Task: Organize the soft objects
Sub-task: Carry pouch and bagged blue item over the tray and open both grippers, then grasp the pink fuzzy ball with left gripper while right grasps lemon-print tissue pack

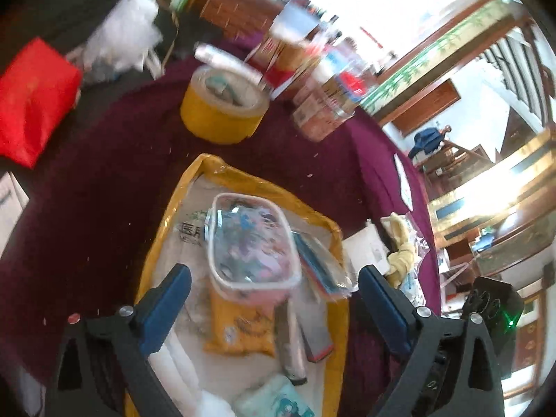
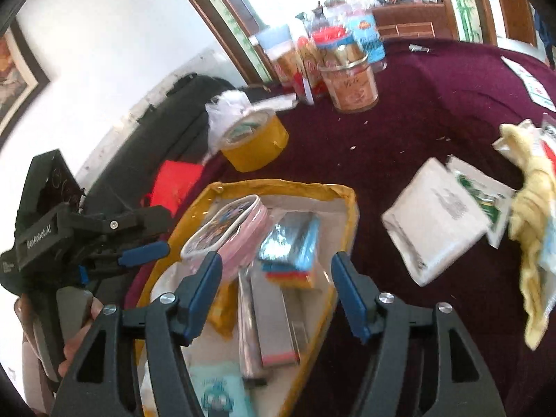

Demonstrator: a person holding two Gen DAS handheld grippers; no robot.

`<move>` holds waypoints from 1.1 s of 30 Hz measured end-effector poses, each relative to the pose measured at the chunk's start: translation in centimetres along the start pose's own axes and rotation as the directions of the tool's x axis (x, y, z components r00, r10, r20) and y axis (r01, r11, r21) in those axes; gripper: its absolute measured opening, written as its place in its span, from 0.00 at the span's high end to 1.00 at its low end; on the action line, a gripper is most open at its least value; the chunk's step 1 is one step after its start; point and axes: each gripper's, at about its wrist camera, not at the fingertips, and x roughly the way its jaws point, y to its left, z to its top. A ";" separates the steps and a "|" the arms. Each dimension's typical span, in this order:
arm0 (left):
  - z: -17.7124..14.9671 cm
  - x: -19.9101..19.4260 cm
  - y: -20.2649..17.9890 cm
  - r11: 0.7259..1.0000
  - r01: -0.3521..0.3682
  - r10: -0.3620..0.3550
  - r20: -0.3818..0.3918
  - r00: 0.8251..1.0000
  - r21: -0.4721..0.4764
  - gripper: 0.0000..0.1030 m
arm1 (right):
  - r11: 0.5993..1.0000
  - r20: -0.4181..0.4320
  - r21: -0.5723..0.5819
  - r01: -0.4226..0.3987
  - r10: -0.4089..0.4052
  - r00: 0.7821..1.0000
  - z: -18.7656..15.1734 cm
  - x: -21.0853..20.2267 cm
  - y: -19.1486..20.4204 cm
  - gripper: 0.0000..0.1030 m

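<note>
A yellow-rimmed box on the maroon cloth holds a clear pink-edged pouch, a blue foil packet in plastic, a yellow packet, grey strips and a teal tissue pack. My left gripper hangs open over the box, its pads well clear of the pouch between them. My right gripper is open above the foil packet, touching nothing. A yellow cloth in a clear bag and a white packet lie to the right, outside the box.
Behind the box stand a yellow tape roll and several snack jars. A red bag and a white plastic bag lie at the far left. Paper slips sit near the table's right edge. A hand grips the left tool.
</note>
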 end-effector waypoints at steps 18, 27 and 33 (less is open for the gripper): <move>-10.6 4.1 -14.5 0.985 0.053 -0.033 -0.124 0.992 0.164 0.01 | 0.991 0.092 0.134 -0.004 -0.009 0.996 -6.1 -14.0 -12.4 0.24; -11.8 6.3 -18.5 0.973 0.030 0.009 -0.166 0.986 0.229 0.01 | 0.941 0.107 0.273 0.199 -0.235 0.966 -1.9 -16.1 -22.4 0.24; -12.0 8.1 -19.6 0.971 0.028 0.022 -0.203 0.979 0.238 0.01 | 0.905 0.075 0.312 0.290 -0.328 0.942 -0.5 -14.0 -27.0 0.25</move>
